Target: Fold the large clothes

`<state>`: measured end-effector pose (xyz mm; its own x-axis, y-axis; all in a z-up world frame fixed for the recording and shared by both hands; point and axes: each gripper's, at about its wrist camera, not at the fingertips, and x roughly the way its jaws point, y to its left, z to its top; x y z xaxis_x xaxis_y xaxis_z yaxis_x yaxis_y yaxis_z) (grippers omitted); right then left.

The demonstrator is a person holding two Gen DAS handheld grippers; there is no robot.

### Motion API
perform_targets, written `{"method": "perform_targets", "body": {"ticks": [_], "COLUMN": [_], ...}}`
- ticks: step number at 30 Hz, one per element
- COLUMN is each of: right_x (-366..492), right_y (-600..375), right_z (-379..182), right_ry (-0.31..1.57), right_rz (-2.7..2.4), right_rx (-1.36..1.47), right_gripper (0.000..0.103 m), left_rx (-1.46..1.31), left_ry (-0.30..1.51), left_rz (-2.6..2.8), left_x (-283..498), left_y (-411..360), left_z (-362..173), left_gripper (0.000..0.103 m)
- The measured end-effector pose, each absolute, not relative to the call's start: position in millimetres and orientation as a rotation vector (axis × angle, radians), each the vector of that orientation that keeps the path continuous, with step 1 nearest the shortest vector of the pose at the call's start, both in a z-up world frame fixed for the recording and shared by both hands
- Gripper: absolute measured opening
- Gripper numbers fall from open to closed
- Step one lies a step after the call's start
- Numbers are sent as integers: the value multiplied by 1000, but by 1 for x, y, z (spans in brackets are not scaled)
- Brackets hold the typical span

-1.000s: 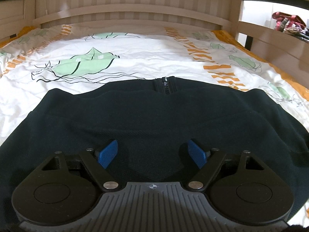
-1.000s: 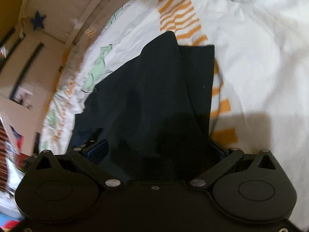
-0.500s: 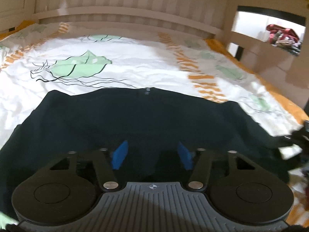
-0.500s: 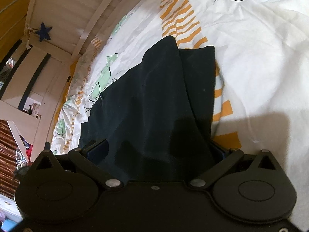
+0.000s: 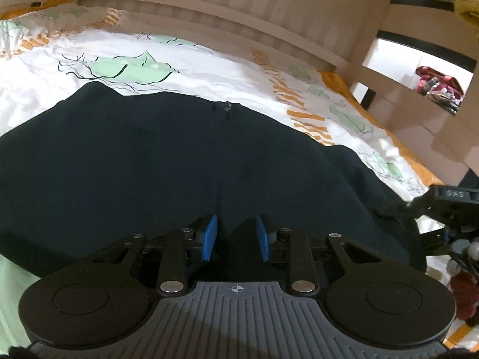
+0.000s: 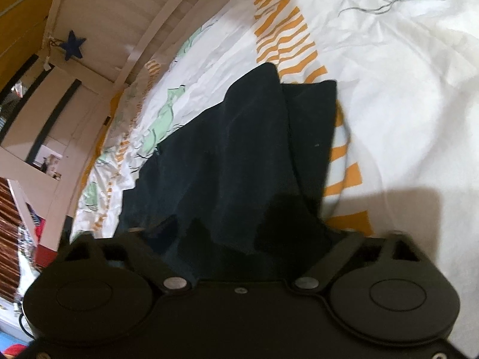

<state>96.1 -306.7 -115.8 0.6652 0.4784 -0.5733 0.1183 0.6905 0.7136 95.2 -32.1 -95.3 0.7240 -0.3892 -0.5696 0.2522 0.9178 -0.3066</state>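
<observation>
left tongs [image 5: 236, 237]: narrowed over garment [image 5: 179, 164] | right tongs [image 6: 239, 239]: closing, blurred

Open white leaf-printed bedsheet [image 5: 209, 68] beyond the dark navy zip-front garment [image 5: 149, 164], from 10 to 1 o'clock. Blocked at 12 o'clock by the pale wooden slatted headboard [image 5: 239, 3]. Hemmed at 2 o'clock by a pale wooden side rail [image 5: 398, 89]. Crowded at 3 o'clock by the other black tool [image 5: 449, 206].

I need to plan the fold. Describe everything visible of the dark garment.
The dark garment looks like soft black or deep navy knit fabric, spread mostly flat on the leaf-print bedding. A short zip sits at its far edge. In the right wrist view one part lies folded over and peaked.
</observation>
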Motion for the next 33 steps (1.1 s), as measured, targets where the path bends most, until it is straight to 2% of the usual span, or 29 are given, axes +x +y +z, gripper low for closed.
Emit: {"method": "perform_targets", "body": {"ticks": [1, 2, 4, 7, 15, 22, 28, 33], "right_x": [96, 95, 95, 94, 88, 93, 121, 155], "right_y": [-308, -311, -311, -305, -297, -273, -218, -151], "right_z": [-117, -118, -117, -108, -78, -38, 15, 30], "right_ry": [837, 836, 827, 801, 728, 711, 689, 732], "right_rz": [225, 225, 244, 263, 299, 299, 397, 536], "right_rx": [810, 823, 834, 771, 717, 677, 586, 516], "right_gripper": [57, 53, 39, 34, 31, 30, 30, 30], "left_rx": [-212, -213, -211, -185, -206, -29, -112, -150], "left_ry": [672, 671, 672, 675, 677, 636, 645, 644], "left_rz": [-355, -354, -354, -352, -260, -250, -275, -283], "left_x": [94, 95, 93, 93, 95, 84, 83, 70], "left_y": [-33, -33, -34, -34, -1, -26, -12, -7], "left_z": [-95, -95, -94, -86, -86, -95, -94, -93], "left_gripper": [29, 29, 29, 27, 26, 24, 24, 24]}}
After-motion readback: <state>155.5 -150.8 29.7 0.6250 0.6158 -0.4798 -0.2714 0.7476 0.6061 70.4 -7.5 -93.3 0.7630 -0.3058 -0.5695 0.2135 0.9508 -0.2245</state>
